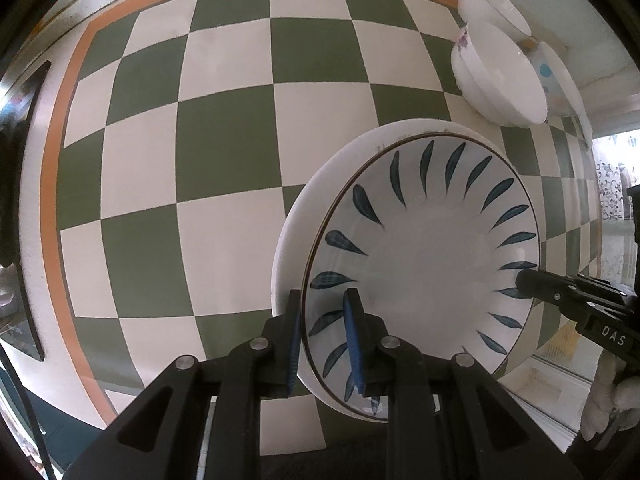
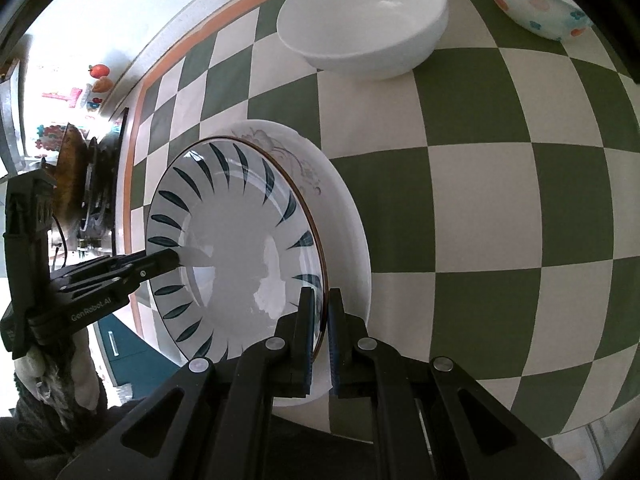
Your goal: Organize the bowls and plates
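A blue-leaf plate (image 1: 432, 256) lies on top of a larger white plate (image 1: 304, 216) on the checkered table. My left gripper (image 1: 324, 340) is shut on the near rim of the blue-leaf plate, one finger inside, one outside. My right gripper (image 2: 320, 336) is shut on the opposite rim of the same plate (image 2: 236, 248); the white plate (image 2: 344, 208) under it shows a faint floral print. Each gripper shows in the other's view, the right gripper (image 1: 528, 280) and the left gripper (image 2: 168, 260). White bowls (image 1: 500, 76) stand beyond.
A white bowl (image 2: 364, 20) and a dotted pastel bowl (image 2: 532, 0) stand at the far side of the green-and-cream checkered table (image 2: 500, 200). An orange border (image 1: 52, 184) marks the table's edge. A stove with a pan (image 2: 76, 172) lies past the left edge.
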The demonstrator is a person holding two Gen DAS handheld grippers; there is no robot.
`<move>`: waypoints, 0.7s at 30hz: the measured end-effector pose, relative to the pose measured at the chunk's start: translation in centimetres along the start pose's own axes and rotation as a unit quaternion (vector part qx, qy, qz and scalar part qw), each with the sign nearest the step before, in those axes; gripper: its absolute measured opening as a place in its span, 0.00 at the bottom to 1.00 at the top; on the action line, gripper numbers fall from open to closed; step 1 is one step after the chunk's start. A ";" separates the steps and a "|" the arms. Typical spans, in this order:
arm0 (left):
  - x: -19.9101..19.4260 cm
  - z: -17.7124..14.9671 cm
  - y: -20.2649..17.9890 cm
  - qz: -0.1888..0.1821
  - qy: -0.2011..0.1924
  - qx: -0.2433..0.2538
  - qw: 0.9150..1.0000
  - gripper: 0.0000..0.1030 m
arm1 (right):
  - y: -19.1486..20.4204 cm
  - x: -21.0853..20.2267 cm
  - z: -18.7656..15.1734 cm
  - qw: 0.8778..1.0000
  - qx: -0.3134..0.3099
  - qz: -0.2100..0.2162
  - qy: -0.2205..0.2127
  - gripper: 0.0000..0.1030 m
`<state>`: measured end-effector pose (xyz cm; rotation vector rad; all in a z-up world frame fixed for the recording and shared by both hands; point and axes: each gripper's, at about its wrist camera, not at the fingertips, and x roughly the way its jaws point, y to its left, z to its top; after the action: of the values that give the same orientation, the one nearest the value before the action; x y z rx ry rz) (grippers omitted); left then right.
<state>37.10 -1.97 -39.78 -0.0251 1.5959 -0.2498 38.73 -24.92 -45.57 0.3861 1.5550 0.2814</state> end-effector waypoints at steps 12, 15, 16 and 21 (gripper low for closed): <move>0.5 -0.1 -0.5 0.007 0.005 -0.002 1.000 0.18 | 0.1 0.2 -0.1 1.000 0.000 -0.024 -0.004 0.08; 0.7 -0.1 -0.5 0.005 0.007 -0.008 1.000 0.18 | 0.0 0.2 -0.1 1.000 0.009 -0.019 -0.003 0.09; 0.7 -0.1 -0.4 0.004 0.008 -0.011 1.000 0.18 | 0.0 0.2 -0.1 1.000 0.011 -0.018 -0.004 0.10; 0.7 0.0 0.0 0.004 0.016 -0.031 0.999 0.18 | 0.1 0.1 0.1 1.000 0.016 -0.023 -0.001 0.10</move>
<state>37.10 -2.10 -40.49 -0.0625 1.6340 -0.1952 38.88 -24.79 -45.61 0.3740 1.5665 0.2204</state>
